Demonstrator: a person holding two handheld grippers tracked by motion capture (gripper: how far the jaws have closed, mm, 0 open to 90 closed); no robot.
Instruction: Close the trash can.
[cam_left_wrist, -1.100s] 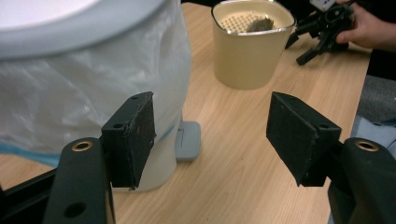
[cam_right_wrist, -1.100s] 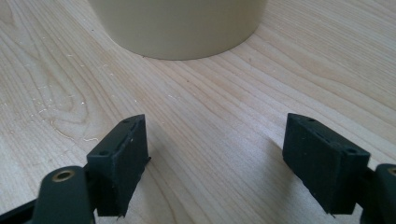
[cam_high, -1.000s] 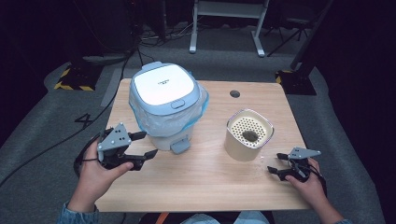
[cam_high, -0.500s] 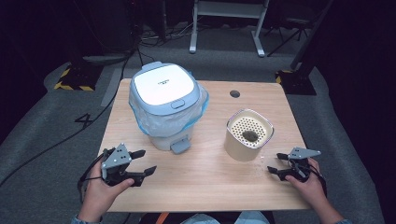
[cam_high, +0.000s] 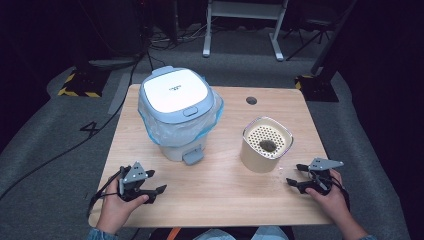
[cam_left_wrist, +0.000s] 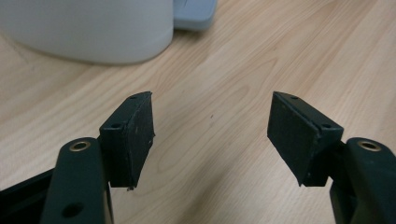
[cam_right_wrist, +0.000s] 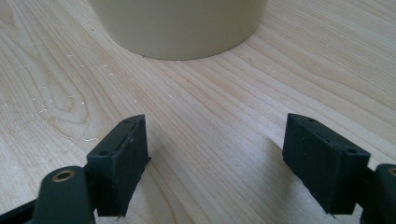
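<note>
A white and pale blue pedal bin (cam_high: 177, 112) with a clear liner stands at the table's back left, lid down, its blue pedal (cam_high: 193, 157) facing me. A cream perforated pot (cam_high: 266, 144) with a dark lump inside stands at the right. My left gripper (cam_high: 156, 182) rests low at the front left, open, nothing between its pads (cam_left_wrist: 133, 135); the bin's base (cam_left_wrist: 88, 28) lies ahead of it. My right gripper (cam_high: 295, 175) rests at the front right, open and empty, with the pot's wall (cam_right_wrist: 182, 23) just ahead.
The wooden table (cam_high: 225, 195) has a round cable hole (cam_high: 251, 100) near its back edge. Grey carpet, cables and a white stand's legs (cam_high: 242, 30) lie beyond the table. Bare wood stretches between the two grippers.
My left hand has come down and toward me, from beside the bin to the table's front left. The right hand has stayed put.
</note>
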